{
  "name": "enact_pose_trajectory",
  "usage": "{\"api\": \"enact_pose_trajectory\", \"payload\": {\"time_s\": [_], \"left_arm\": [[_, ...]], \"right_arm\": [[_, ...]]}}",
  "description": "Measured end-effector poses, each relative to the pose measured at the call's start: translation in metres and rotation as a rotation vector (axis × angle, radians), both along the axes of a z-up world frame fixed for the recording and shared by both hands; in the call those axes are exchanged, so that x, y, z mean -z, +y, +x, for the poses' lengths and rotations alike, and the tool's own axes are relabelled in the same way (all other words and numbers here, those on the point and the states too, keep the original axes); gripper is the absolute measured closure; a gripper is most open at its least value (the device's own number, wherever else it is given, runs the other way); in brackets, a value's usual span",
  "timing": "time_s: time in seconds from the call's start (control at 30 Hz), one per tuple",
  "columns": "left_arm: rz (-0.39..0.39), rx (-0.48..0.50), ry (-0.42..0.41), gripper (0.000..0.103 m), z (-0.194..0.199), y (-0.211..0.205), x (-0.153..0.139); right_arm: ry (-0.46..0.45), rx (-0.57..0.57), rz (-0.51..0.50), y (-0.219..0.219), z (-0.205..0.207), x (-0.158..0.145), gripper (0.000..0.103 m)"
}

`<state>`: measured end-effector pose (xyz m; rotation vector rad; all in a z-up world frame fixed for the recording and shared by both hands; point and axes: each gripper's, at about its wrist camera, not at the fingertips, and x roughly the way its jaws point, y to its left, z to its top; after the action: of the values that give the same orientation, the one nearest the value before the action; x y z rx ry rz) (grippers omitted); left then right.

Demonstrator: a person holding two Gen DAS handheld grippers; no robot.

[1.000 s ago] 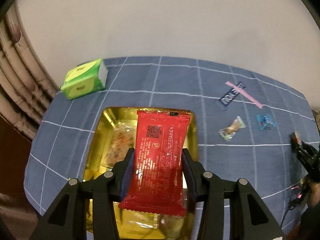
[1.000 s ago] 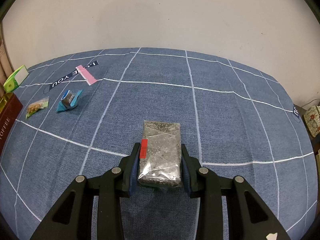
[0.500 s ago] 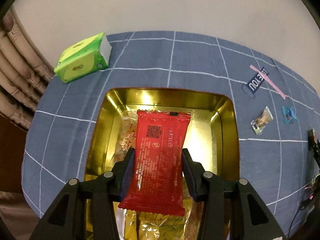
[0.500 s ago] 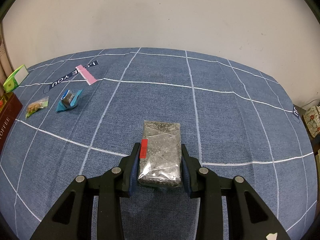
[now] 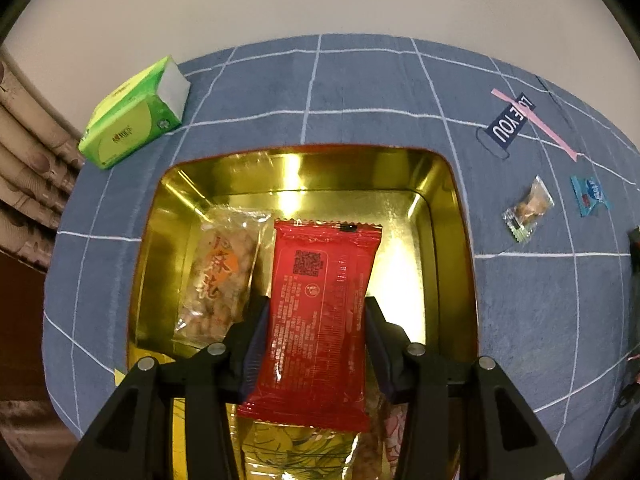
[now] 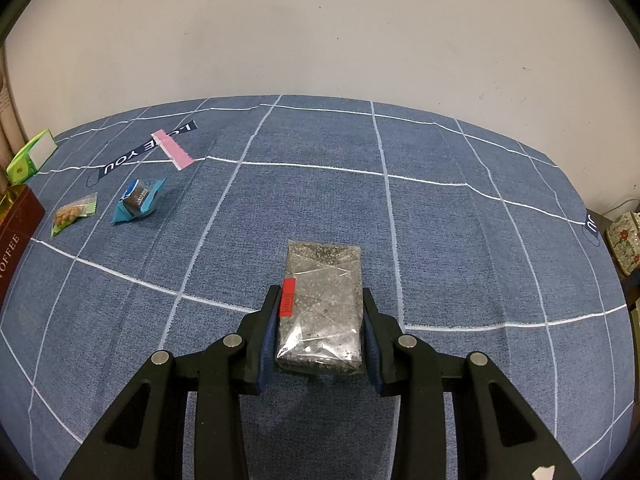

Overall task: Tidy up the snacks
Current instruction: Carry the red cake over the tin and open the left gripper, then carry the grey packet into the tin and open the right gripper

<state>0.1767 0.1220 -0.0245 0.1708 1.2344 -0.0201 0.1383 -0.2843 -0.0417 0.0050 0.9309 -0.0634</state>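
Left claw [image 5: 316, 320]: jaws clamped on the long edges of a red snack packet [image 5: 320, 308], its long axis running straight up the frame, away from the camera. Directly beneath and beyond it, frame centre: open gold tin [image 5: 460, 248]. A clear peanut-candy pack [image 5: 222, 268] lies on the tin floor just left of the packet; the floor to the right is bare. Judgement: the drop is straight down into that free right half.

Right claw [image 6: 320, 320]: pinched on a clear-wrapped dark seed bar [image 6: 322, 300], low over the blue tabletop [image 6: 460, 260], with the tin's brown wall [image 6: 16, 224] well apart at far left.
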Motion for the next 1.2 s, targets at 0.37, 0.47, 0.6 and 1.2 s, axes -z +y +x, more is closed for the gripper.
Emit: {"api": "enact_pose_trajectory", "payload": {"time_s": [0.37,0.47,0.6,1.2], "left_arm": [[0.005,-0.006,0.016,0.052,0.001,0.001,0.001],[-0.009,-0.012,0.015,0.052,0.0,0.001,-0.004],[-0.022,-0.01,-0.015,0.052,-0.005,0.003,-0.016],[0.02,-0.153,-0.236,0.052,-0.095,0.062,-0.077]], "right_arm": [[0.0,0.0,-0.001,0.0,0.0,0.0,0.07],[0.0,0.0,-0.001,0.001,0.0,0.0,0.07],[0.0,-0.001,-0.003,0.001,0.0,0.0,0.07],[0.011,0.023,-0.004,-0.001,0.001,-0.001,0.071]]}}
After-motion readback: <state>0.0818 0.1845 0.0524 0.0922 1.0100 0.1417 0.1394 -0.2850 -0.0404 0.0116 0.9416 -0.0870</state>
